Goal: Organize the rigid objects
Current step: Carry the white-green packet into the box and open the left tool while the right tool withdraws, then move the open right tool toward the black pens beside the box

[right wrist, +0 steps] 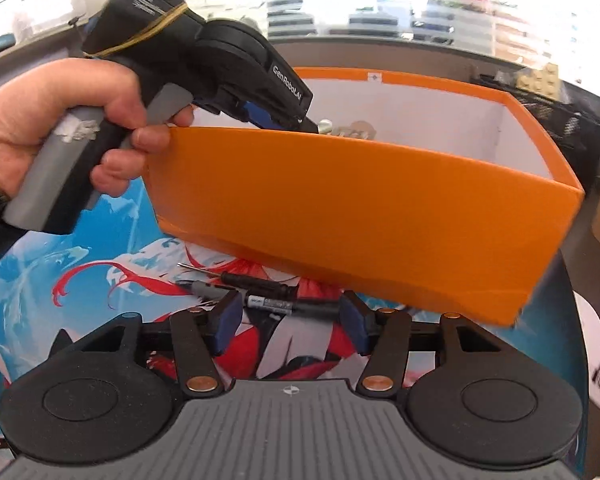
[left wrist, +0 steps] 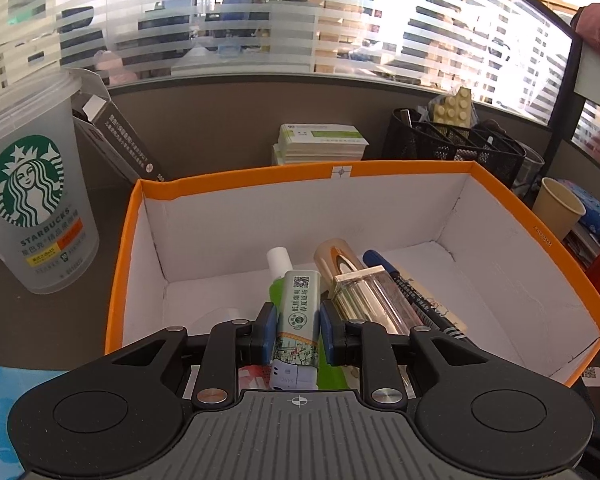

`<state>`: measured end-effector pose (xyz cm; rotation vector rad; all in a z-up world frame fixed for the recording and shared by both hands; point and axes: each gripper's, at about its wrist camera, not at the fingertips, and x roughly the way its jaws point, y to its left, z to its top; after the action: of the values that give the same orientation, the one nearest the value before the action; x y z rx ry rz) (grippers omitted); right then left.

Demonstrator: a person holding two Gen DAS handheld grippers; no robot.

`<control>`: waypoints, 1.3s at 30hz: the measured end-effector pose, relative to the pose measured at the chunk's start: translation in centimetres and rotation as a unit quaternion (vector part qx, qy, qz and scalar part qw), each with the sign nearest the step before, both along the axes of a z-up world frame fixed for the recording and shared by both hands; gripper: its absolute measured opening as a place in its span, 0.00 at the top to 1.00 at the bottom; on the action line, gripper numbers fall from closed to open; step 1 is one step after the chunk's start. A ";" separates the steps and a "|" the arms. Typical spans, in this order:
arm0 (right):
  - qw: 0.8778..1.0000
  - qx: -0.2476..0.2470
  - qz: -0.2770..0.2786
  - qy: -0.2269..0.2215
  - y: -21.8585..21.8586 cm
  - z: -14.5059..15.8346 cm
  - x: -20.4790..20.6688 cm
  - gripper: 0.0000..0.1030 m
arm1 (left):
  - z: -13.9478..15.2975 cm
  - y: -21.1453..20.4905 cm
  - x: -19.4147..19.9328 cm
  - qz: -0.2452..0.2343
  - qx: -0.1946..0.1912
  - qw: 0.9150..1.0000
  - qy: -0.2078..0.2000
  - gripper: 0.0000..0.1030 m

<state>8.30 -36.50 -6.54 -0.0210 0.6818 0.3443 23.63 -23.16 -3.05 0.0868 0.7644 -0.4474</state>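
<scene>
Box's (left wrist: 342,171) far half free

Both wrist views look steeply down, close, sharing the orange box (left wrist: 516,196) (right wrist: 340,216).

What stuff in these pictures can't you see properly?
- Left wrist view: the bottom of the green bottle is hidden behind the small printed box held by the left gripper.
- Left wrist view: the small box's print is too tiny to read.
- Right wrist view: the orange box wall hides nearly everything inside.
- Right wrist view: the marker is partly hidden by the right gripper.
</scene>
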 end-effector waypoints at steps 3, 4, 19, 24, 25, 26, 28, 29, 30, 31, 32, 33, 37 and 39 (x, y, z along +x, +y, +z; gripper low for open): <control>1.000 0.006 0.015 0.012 -0.3 0.1 0.9 0.50 | -0.1 -0.1 0.1 0.000 0.002 1.000 0.005 0.77; 1.000 0.010 0.021 0.020 -0.4 0.1 1.1 0.50 | -0.2 -0.1 0.1 0.000 0.002 1.000 0.008 0.75; 0.997 -0.047 0.052 0.023 0.7 0.1 0.0 0.44 | -0.2 -0.1 -0.4 0.001 0.004 1.000 -0.002 0.66; 0.996 -0.070 0.056 0.020 1.6 0.1 -1.2 0.44 | 0.1 0.1 -0.9 0.002 0.008 1.000 -0.018 0.60; 0.995 -0.077 0.058 0.018 1.9 0.1 -1.5 0.44 | 0.2 0.2 -1.1 0.003 0.009 1.000 -0.023 0.55; 0.994 -0.085 0.060 0.016 2.1 0.1 -1.8 0.44 | 0.4 0.3 -1.3 0.004 0.010 1.000 -0.030 0.52; 0.993 -0.101 0.063 0.010 2.7 0.1 -2.5 0.44 | 0.7 0.4 -1.6 0.004 0.013 0.999 -0.043 0.52; 0.993 -0.099 0.062 0.011 2.7 0.0 -2.6 0.44 | 0.8 0.4 -1.8 0.004 0.013 0.999 -0.047 0.51; 0.993 -0.099 0.061 0.012 2.8 0.0 -2.8 0.44 | 1.0 0.5 -2.0 0.003 0.012 0.999 -0.051 0.51; 0.993 -0.101 0.061 0.011 2.9 0.1 -3.0 0.46 | 1.2 0.6 -2.2 0.002 0.012 0.998 -0.055 0.51; 0.993 -0.102 0.060 0.011 2.9 0.0 -3.1 0.47 | 1.4 0.7 -2.5 0.003 0.013 0.998 -0.062 0.51; 0.993 -0.102 0.059 0.010 3.0 0.0 -3.2 0.48 | 1.7 0.8 -2.8 0.002 0.015 0.998 -0.068 0.51; 0.993 -0.109 0.053 0.006 3.4 -0.1 -3.8 0.60 | 2.8 1.5 -4.3 -0.002 0.010 0.995 -0.096 0.38; 0.992 -0.117 0.049 0.003 3.6 -0.1 -4.2 0.67 | 3.5 1.7 -5.2 -0.007 0.012 0.993 -0.116 0.36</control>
<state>4.13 -32.94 -6.59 -0.2785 0.7255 0.3569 18.38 -21.48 0.41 0.1637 0.5407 -0.4327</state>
